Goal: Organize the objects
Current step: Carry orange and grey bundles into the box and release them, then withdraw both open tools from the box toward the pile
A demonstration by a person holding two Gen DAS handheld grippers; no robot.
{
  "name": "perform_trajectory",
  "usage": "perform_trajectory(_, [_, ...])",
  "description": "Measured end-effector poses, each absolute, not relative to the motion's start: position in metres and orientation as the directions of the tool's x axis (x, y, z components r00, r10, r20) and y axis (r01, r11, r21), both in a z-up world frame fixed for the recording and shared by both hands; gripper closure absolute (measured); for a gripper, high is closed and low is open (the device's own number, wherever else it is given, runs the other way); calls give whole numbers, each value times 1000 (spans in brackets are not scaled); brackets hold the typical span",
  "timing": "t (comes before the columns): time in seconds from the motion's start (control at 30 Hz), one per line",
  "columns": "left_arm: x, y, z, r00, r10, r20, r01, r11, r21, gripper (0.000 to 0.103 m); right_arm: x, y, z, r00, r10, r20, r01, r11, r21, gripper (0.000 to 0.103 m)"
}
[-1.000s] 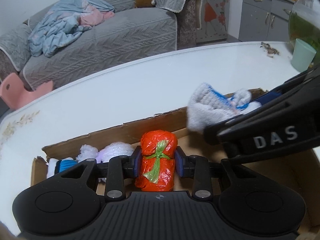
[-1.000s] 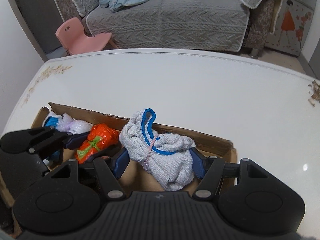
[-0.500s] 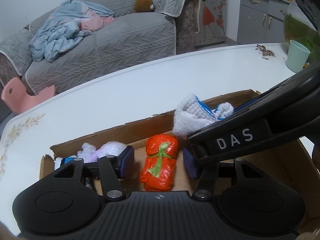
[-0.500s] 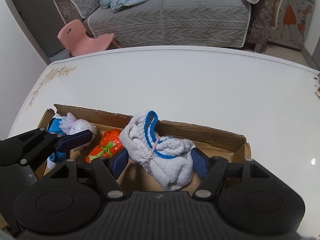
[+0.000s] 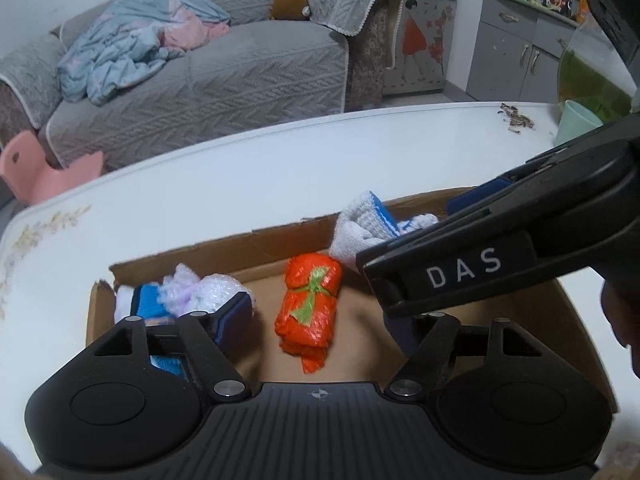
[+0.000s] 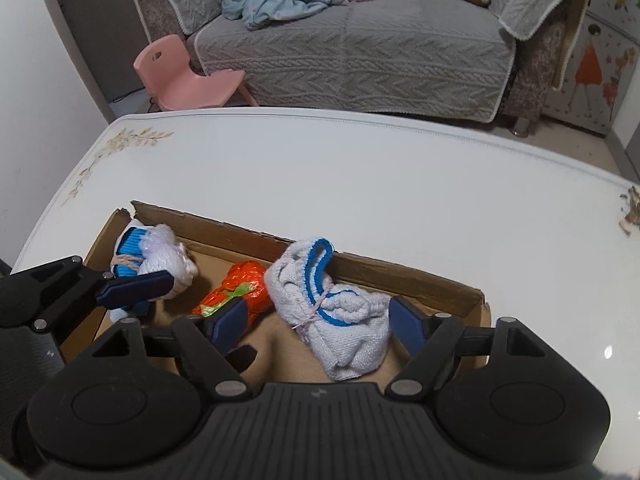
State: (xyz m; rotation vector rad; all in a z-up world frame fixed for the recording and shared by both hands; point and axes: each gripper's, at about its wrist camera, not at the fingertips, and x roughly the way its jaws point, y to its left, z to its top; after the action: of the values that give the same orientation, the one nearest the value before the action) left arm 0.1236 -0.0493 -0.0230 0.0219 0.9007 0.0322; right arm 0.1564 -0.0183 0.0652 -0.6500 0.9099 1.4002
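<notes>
- Cardboard box (image 6: 400, 276) lies low and open-topped on the white tabletop (image 6: 360, 176); three bundles rest on its floor.
- In the right wrist view, a grey-and-blue knitted bundle (image 6: 340, 320) sits at the middle, toward the box's right end.
- Just at its 9 o'clock lies an orange bundle (image 5: 310, 304) tied with a green strip, touching or nearly touching it; I cannot tell which.
- At the box's left end, a white-and-blue bundle (image 6: 152, 264) leans in the corner.
- Left gripper (image 5: 316, 320): jaws spread wide, one pad on each side of the orange bundle, clear of it, holding nothing.
- Right gripper (image 6: 320, 320): jaws wide open around the knitted bundle, with gaps on both sides, gripping nothing.
- Beyond the tabletop at 12 o'clock stand a grey sofa (image 6: 360, 52) and a pink chair (image 6: 180, 80).
- A pale green cup (image 5: 576, 122) stands at the tabletop's far right in the left wrist view.
</notes>
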Motion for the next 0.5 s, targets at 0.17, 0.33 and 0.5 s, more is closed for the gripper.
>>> perform_trajectory(0.17, [115, -35, -16, 609, 10, -793, -50, 998, -25, 16, 154, -18, 65, -58, 520, -852, -988, 91, 123, 21])
perform_trajectory(0.33, [105, -20, -9, 604, 17, -797, -81, 996, -40, 16, 149, -21, 66, -52, 512, -857, -990, 85, 111, 18])
perform_trajectory(0.5, [95, -10, -9, 592, 44, -805, -112, 993, -28, 16, 143, -25, 67, -48, 503, -863, -993, 69, 95, 18])
